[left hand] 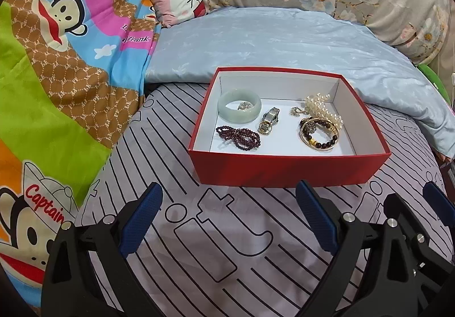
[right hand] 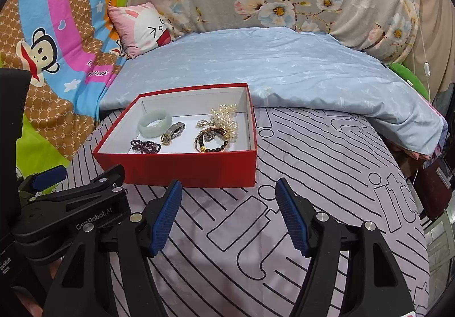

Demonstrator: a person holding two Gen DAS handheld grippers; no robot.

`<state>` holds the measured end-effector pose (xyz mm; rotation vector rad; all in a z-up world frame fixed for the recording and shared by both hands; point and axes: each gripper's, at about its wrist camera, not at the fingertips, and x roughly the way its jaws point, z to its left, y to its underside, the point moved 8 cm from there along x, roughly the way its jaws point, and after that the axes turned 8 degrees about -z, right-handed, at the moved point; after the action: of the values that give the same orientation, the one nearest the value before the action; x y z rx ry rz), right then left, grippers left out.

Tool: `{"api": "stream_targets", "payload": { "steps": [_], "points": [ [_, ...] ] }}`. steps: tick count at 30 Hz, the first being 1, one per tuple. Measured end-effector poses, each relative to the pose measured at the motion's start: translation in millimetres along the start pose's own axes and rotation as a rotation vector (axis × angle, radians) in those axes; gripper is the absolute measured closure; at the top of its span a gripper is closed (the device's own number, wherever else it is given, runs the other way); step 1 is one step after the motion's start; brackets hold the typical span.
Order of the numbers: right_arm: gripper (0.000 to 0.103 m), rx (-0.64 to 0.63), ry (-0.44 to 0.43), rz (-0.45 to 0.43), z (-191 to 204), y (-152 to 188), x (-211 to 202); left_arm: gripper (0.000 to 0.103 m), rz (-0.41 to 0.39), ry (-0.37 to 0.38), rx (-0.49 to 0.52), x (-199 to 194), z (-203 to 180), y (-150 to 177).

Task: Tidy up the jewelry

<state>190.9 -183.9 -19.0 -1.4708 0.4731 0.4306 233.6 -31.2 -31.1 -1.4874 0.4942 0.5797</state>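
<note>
Hovering both grippers over the striped bedsheet point(left hand: 227, 246), I have the red box point(left hand: 290, 169) lying ahead of my fingers in both views, its long side running across the frame and its near wall facing me. In the left wrist view my left gripper point(left hand: 227, 220) frames the lower middle of the frame, jaws wide apart with nothing between them, and the box sits straight above that gap, a little right of centre. In the right wrist view my right gripper point(right hand: 229, 217) is likewise spread and empty, but the box lies up and to the left of its gap, so I judge the left one the better lined up for a straight reach, while the right would have to swing leftward. All the jewelry I can see is already inside the box: the jade bangle point(left hand: 239, 109) at the upper left, the dark red bead strand point(left hand: 239, 138) below it, the watch point(left hand: 268, 121) in the middle, the pearl strand point(left hand: 324, 109) and a cluster of bracelets point(left hand: 320, 133) on the right. Those right-hand pieces overlap, so picking one out cleanly looks tricky.
</note>
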Motion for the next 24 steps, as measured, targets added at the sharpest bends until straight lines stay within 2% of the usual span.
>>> {"api": "stream_targets", "payload": {
  "steps": [24],
  "points": [
    [0.036,0.002,0.001,0.004,-0.4,-0.3,0.8,0.012,-0.01,-0.007,0.009,-1.5,0.3,-0.8]
  ]
}}
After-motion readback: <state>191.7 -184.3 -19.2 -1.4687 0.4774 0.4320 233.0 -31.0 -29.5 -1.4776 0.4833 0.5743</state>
